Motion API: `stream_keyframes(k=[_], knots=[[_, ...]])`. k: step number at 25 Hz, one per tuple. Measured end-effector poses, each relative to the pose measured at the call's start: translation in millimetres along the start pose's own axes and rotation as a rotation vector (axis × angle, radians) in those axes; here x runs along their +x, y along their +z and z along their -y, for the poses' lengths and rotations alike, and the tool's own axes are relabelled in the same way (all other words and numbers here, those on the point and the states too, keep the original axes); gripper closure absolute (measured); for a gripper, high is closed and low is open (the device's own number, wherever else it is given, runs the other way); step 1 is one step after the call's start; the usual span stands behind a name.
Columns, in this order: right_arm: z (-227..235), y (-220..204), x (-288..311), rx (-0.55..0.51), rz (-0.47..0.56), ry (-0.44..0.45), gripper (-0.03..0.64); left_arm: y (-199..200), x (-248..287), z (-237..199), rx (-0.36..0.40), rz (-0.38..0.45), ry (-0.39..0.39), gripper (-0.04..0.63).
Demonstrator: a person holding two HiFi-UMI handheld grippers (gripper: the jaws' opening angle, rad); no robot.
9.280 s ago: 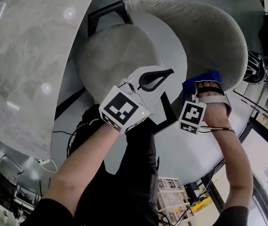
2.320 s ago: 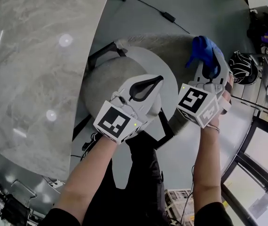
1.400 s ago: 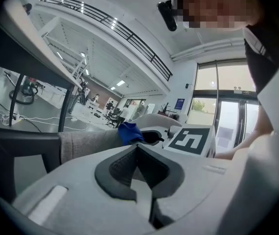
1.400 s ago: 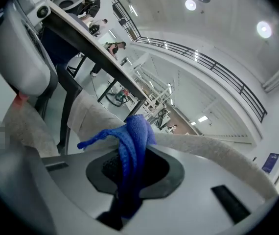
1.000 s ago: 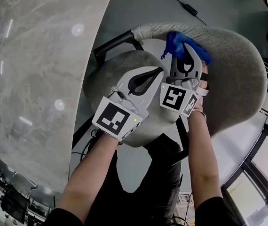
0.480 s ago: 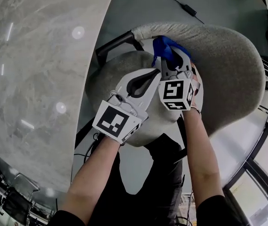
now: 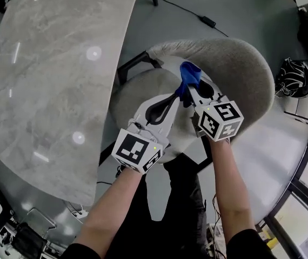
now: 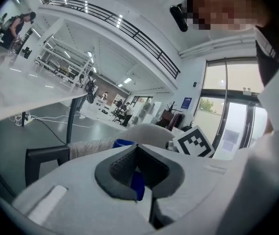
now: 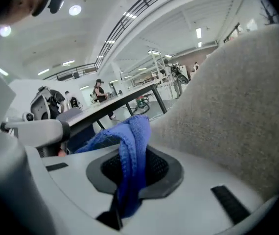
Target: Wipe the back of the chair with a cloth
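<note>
Grey floor (image 7: 240,15) | right gripper (image 7: 193,89) clamps cloth (image 7: 188,73) beside chair (image 7: 246,74) back | left gripper (image 7: 174,97) closed, empty

left of the chair (image 7: 254,99) and its seat (image 7: 132,93), a table (image 7: 51,69); behind the seat and curving round to the right, the backrest (image 7: 219,53); farther right on the floor, a helmet (image 7: 290,77). above the seat, side by side with tips nearly touching, the left gripper (image 7: 176,96) and right gripper (image 7: 192,89). in the right one's jaws, the cloth (image 7: 188,74), just before the backrest's inner face.
</note>
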State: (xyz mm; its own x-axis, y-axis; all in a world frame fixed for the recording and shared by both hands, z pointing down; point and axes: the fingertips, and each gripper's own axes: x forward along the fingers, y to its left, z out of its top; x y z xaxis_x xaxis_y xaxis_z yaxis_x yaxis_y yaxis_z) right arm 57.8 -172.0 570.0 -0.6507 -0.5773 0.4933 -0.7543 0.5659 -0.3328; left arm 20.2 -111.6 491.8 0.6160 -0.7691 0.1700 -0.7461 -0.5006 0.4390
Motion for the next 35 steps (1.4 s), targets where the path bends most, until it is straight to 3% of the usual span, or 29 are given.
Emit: stream_keyframes(k=[10,14,21,29,35], knots=[[-80.8,97.8,-131.0,0.051,0.09,0.01,0.554,98.1,-54.1,90.3,0.027,-0.067,-0.081,0.588],[-108.8,142.7,-174.7,0.04,0.153,-0.001,0.554,147.4,-70.3,122.5,0.064,-0.053,-0.123,0.588],[-141.7,184.7,-250.6,0.065,0.23,-0.051,0.554,202.6,-105.8,181.1,0.115,-0.044,-0.14,0.588],[-184.2,226.5,-306.5,-0.046,0.275,-0.067,0.554,264.3,-123.9,216.1,0.184,0.006,-0.137,0.588],[-193.9,250.4,-325.5,-0.085,0.307,-0.083,0.558,289.5,-135.5,234.1,0.228,0.056,-0.144,0.588]])
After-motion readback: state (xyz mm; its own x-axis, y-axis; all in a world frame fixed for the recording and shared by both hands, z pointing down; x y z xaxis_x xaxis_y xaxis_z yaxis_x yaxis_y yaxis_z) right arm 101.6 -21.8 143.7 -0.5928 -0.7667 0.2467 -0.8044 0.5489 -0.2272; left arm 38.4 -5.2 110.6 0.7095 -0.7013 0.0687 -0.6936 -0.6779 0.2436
